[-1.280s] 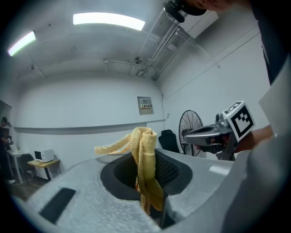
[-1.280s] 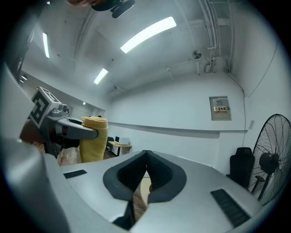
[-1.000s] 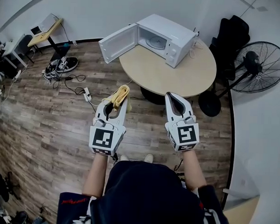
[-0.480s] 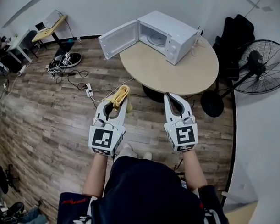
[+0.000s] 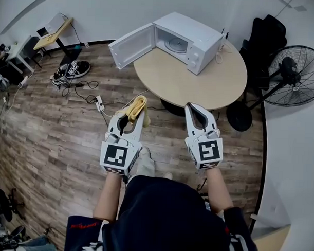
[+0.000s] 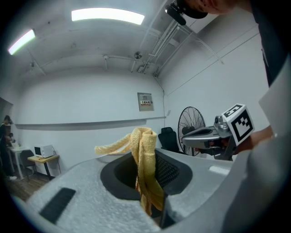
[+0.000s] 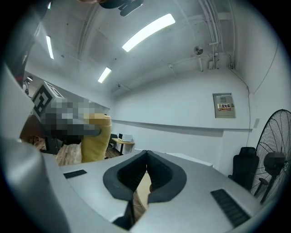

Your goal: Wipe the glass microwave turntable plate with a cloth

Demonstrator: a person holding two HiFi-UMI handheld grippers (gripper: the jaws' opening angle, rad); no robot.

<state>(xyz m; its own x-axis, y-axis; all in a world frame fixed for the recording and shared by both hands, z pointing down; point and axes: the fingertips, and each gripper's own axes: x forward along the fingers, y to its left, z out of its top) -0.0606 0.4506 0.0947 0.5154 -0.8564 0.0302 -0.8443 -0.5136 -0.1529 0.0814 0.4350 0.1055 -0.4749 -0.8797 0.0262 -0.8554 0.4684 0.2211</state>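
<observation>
Head view, left tongs (image 5: 132, 116) clamping cloth (image 5: 137, 103) lengthwise toward microwave (image 5: 193, 39), right tongs (image 5: 197, 112) closed empty.

A folded yellow terry cloth (image 6: 144, 168) is hanging pinched between the grey left gripper (image 6: 150, 200) jaws, while the right gripper (image 6: 207, 136) is hovering beside a black pedestal fan (image 6: 191, 122).

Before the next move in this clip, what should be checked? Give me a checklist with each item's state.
1. Cloth clamped in left gripper: ok.
2. Right gripper free, jaws shut on nothing: ok.
3. Microwave door open: ok.
4. Plate visible inside the microwave: ok.
5. Plate within reach: not ok; both grippers appear to be short of the table.
</observation>
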